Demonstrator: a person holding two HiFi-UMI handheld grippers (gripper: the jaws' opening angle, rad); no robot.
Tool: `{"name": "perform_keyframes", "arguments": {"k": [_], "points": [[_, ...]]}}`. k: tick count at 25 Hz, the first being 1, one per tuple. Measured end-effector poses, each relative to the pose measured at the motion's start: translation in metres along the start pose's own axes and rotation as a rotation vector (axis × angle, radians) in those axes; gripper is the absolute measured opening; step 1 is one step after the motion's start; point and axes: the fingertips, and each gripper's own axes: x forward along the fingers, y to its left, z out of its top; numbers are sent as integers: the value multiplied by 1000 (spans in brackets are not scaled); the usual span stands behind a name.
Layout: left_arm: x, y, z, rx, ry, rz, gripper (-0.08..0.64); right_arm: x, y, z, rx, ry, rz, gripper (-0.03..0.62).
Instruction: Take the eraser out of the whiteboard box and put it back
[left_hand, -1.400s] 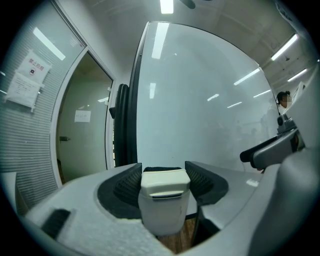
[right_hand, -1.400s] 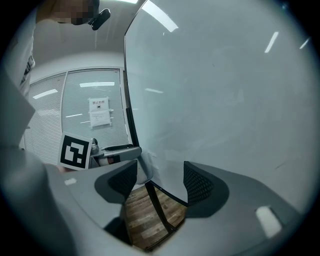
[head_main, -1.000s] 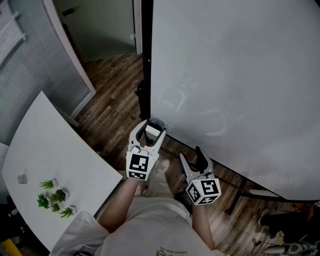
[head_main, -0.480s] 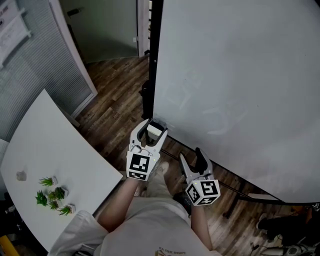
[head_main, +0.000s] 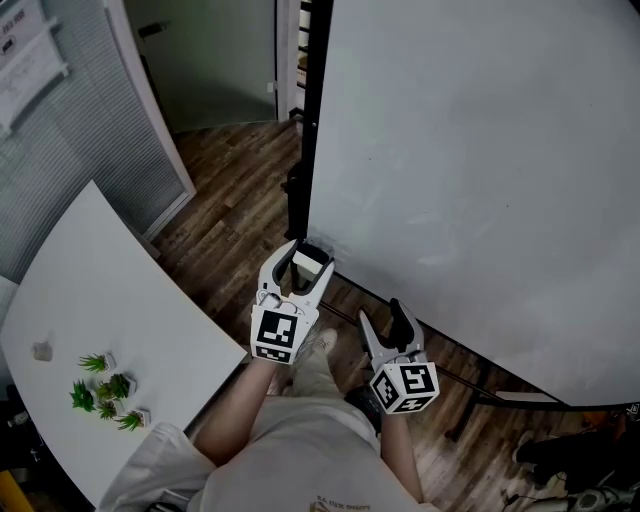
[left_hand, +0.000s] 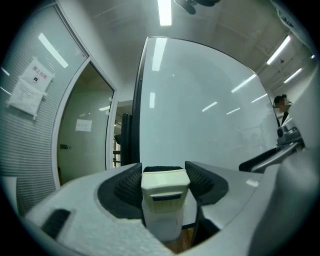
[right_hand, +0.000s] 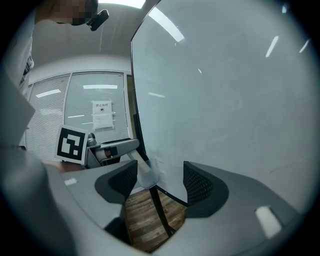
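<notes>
A cream-white eraser (left_hand: 165, 186) stands upright between my left gripper's (left_hand: 165, 175) jaws, with a black pad against each of its sides. In the head view that gripper (head_main: 306, 256) holds the eraser (head_main: 305, 264) at the whiteboard's (head_main: 480, 150) lower left corner. The small translucent box (right_hand: 148, 176) hangs at that corner. I cannot tell whether the eraser's bottom end is out of the box. My right gripper (head_main: 381, 312) is lower and to the right, open and empty, pointing at the board's bottom edge.
The whiteboard's black post (head_main: 305, 120) rises just beyond the left gripper. A white table (head_main: 90, 290) with small potted plants (head_main: 108, 392) stands at the left. A glass partition with blinds (head_main: 70, 130) stands behind it. Dark items (head_main: 570, 450) lie on the wood floor at the lower right.
My left gripper has edged up a little with the eraser still between its jaws. The right gripper has stayed where it was, still open.
</notes>
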Motion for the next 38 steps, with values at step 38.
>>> {"name": "perform_keyframes", "arguments": {"k": [38], "points": [[-56,-10,39,14,-79,19,265,-26,35,16,-31,-53,52,285]]}}
